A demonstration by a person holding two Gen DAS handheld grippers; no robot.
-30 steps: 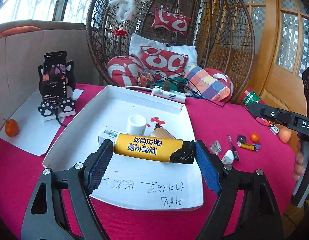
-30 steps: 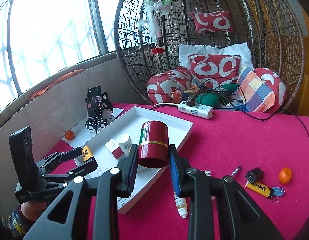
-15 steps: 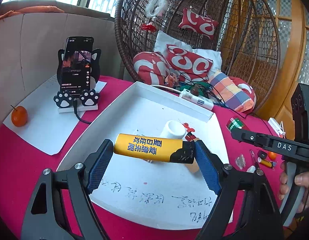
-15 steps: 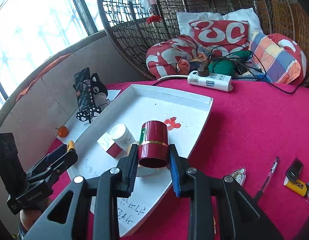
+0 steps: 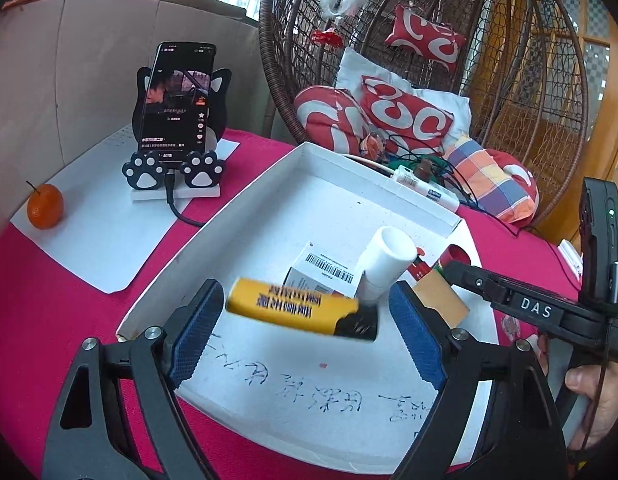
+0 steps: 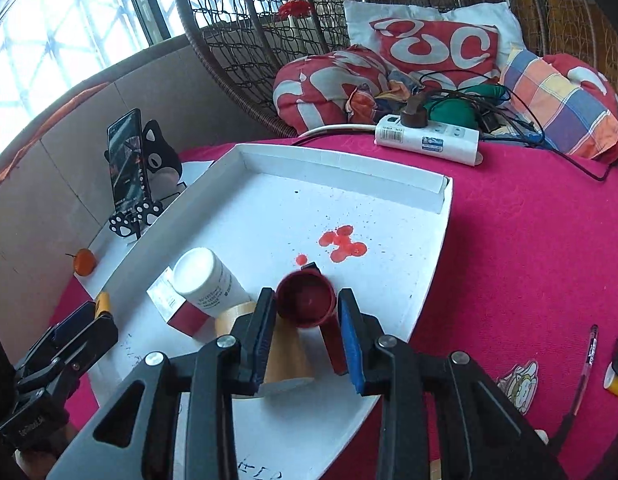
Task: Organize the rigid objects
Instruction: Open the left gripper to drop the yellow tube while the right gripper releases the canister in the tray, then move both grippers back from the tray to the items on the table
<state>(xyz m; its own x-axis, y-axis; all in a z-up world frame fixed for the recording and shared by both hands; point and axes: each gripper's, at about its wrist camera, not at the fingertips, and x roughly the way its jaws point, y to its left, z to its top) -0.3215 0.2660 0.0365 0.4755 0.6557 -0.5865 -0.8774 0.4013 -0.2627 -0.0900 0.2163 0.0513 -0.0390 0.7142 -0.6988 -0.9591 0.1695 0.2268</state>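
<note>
over white tray [image 5: 269, 208]: l gripper [image 5: 305, 320] jaws apart, yellow tube [image 5: 293, 308] loose between; r gripper [image 6: 307, 332] clamps red can [image 6: 309, 300].

The far half of the white tray [image 6: 389, 216] lies bare but for red stains, while its near left is crowded by the white bottle [image 6: 207, 282], small box [image 5: 321, 276] and tape roll [image 6: 285, 354].
</note>
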